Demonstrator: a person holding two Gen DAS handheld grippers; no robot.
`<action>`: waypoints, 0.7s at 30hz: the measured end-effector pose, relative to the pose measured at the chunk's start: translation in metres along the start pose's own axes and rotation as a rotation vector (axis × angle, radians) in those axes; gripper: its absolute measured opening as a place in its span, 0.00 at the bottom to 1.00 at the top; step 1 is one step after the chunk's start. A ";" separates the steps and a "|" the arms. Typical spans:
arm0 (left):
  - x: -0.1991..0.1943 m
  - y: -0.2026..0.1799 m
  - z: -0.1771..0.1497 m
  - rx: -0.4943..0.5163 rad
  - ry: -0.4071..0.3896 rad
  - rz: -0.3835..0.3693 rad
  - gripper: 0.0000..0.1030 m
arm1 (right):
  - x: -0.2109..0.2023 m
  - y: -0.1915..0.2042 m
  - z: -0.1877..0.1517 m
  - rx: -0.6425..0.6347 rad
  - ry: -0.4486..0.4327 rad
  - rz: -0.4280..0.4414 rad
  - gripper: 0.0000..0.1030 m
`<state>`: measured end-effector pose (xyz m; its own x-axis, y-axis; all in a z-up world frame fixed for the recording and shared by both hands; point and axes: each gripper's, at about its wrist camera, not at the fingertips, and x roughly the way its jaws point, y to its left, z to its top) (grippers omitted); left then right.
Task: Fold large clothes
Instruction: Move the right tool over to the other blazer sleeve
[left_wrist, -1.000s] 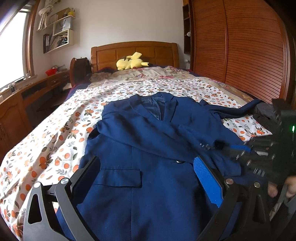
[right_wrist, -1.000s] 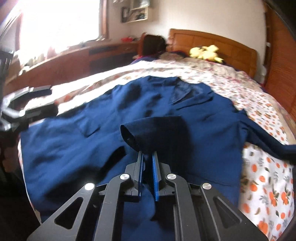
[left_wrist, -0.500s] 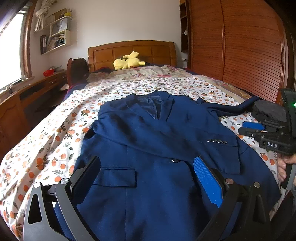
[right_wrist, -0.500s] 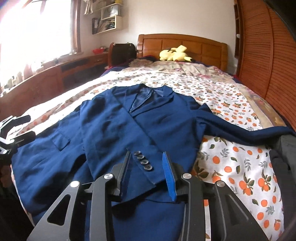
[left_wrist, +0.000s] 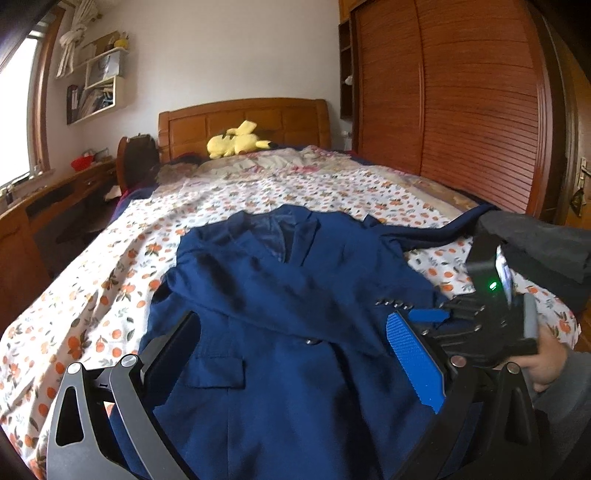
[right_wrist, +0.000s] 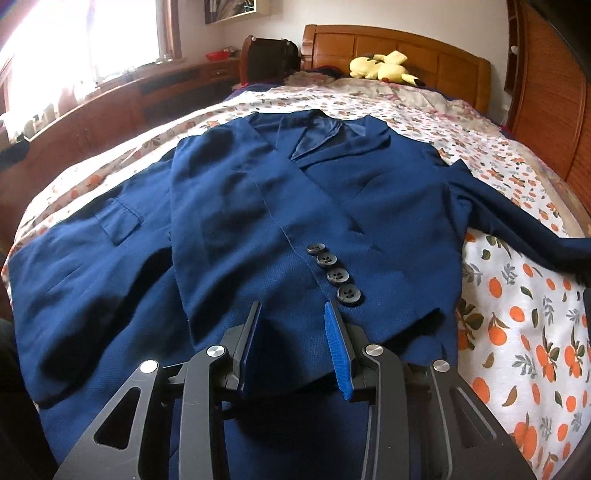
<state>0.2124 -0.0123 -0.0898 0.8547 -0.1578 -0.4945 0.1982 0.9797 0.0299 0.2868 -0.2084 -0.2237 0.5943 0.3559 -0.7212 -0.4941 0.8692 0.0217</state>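
1. Folding the navy jacket (right_wrist: 236, 206) is at the sleeve stage, we judge: one sleeve (right_wrist: 258, 236) already lies across the chest, its cuff with four dark buttons (right_wrist: 334, 273) near the right claw (right_wrist: 293, 325).
2. We see the right claw's jaws part-way apart with nothing pinched; the cuff edge lies just beyond its tips, free of the pads.
3. The left claw (left_wrist: 291, 354) stands wide open and empty over the near hem by the flap pocket (left_wrist: 216, 371).
4. The jacket lies face up on the bed (left_wrist: 92, 295), collar toward the far headboard; the other sleeve (right_wrist: 517, 218) trails off to the right, unfolded.
5. Next, we think, the right claw must reach right for that sleeve, pinch near its cuff and carry it across the chest without dragging the body askew.
6. The cloth looks a firm, finely woven suiting with crisp lapels; the sheet (right_wrist: 517, 314) beneath is thin cotton printed with oranges, slightly rumpled.
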 end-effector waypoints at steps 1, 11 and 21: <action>0.000 -0.002 0.002 0.007 -0.001 0.002 0.98 | 0.001 0.000 0.000 -0.003 0.003 -0.003 0.32; 0.033 0.004 0.012 -0.014 0.018 -0.002 0.98 | 0.002 0.002 0.001 -0.001 0.000 0.000 0.32; 0.102 0.013 0.003 -0.008 0.072 -0.007 0.98 | -0.011 -0.013 0.001 0.060 -0.040 0.032 0.32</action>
<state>0.3037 -0.0160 -0.1369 0.8164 -0.1558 -0.5560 0.2001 0.9796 0.0193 0.2875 -0.2231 -0.2155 0.6042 0.3961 -0.6914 -0.4751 0.8757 0.0864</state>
